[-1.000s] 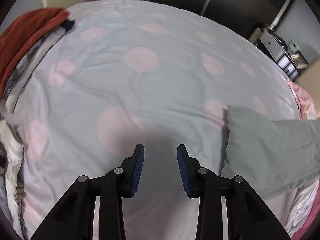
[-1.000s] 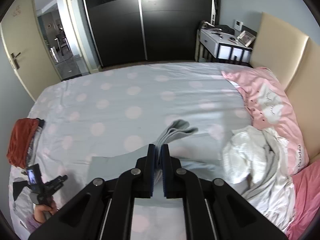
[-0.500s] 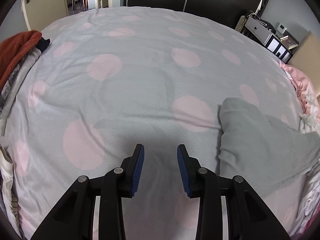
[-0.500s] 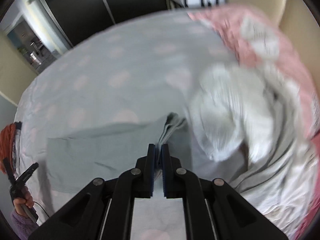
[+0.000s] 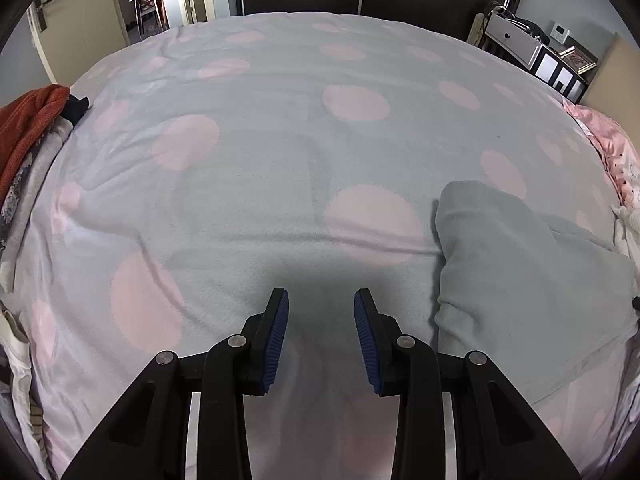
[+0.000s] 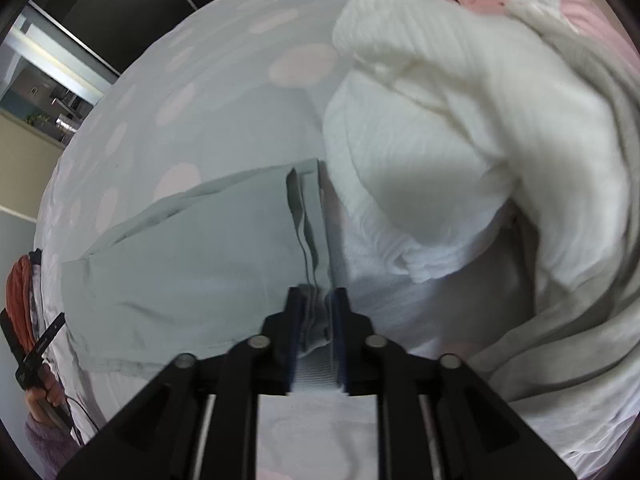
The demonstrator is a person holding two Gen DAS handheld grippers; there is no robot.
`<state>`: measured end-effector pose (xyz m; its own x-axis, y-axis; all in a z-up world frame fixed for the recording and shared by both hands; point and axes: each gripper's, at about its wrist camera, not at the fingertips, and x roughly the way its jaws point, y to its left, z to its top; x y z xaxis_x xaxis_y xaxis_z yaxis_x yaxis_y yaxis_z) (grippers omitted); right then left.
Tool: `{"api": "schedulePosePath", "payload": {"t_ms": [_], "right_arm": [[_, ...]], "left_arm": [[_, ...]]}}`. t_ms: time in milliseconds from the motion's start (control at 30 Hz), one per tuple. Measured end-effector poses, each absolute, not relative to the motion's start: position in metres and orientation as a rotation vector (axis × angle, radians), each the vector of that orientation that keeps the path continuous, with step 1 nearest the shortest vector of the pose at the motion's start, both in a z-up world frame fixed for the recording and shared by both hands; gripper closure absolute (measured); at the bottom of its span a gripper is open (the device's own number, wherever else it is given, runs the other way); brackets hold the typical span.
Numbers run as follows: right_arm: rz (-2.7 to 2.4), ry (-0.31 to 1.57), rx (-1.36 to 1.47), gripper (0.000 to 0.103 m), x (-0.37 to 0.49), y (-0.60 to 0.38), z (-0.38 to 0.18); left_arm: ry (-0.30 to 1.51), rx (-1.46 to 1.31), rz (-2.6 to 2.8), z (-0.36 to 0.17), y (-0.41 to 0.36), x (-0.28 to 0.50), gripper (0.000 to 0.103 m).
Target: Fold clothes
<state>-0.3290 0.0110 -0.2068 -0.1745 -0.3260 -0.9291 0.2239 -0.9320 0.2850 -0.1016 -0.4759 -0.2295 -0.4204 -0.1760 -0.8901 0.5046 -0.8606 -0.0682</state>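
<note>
Progress: early to middle, by judgement. Grey garment [image 6: 192,256] laid flat on bed [image 5: 280,140], near the front edge, doubled into a broad panel with stacked hems showing along one side; further folds apparently outstanding. White knit [image 6: 440,140] and a grey piece heaped, unfolded, toward the pillow end. Red and other items piled at the opposite edge [image 5: 28,132]; whether folded cannot be told.

Right gripper [image 6: 316,312]: jaws opening. Bunched edge of the grey garment between them; pads appear to stand off the cloth, though blur makes this uncertain. Garment extends away from the tips toward the bed's centre and across toward the left gripper.

Left gripper [image 5: 320,320]: jaws apart, nothing between them. Aimed steeply down at bare blanket, casting a shadow just ahead of the tips. Near corner of the grey garment [image 5: 520,272] lies beside this gripper, toward the pillow end, apart from the pads, untouched.

Remaining, as judged: release of the edge at the right gripper, further folding of the grey garment, then the heap at the pillow end.

Risk noted: bunched edge may drag with the opening jaws and disturb the fold.
</note>
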Motion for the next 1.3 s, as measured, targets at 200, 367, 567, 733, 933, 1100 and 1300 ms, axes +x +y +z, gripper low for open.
{"api": "schedulePosePath", "payload": {"t_ms": [200, 367, 567, 733, 933, 1100, 1300], "right_arm": [[-2.043, -0.287, 1.782, 0.056, -0.341, 0.030, -0.217], [-1.991, -0.408, 1.815, 0.055, -0.349, 0.032, -0.245], [-1.983, -0.397, 1.796, 0.053, -0.350, 0.030, -0.250], [-2.087, -0.197, 1.790, 0.061, -0.337, 0.005, -0.240], [-2.167, -0.095, 1.795, 0.076, -0.327, -0.009, -0.228], [-2.226, -0.074, 1.774, 0.084, -0.320, -0.011, -0.192], [-2.279, -0.024, 1.698, 0.084, -0.300, -0.032, -0.121]], "left_arm": [[0.509, 1.371, -2.297, -0.226, -0.480, -0.096, 0.067], [0.491, 1.382, -2.295, -0.227, -0.476, -0.100, 0.067], [0.497, 1.422, -2.284, -0.237, -0.474, -0.106, 0.067], [0.487, 1.445, -2.289, -0.237, -0.467, -0.108, 0.067], [0.506, 1.418, -2.291, -0.230, -0.471, -0.103, 0.067], [0.584, 1.390, -2.300, -0.223, -0.480, -0.097, 0.067], [0.703, 1.335, -2.335, -0.207, -0.490, -0.087, 0.067]]}}
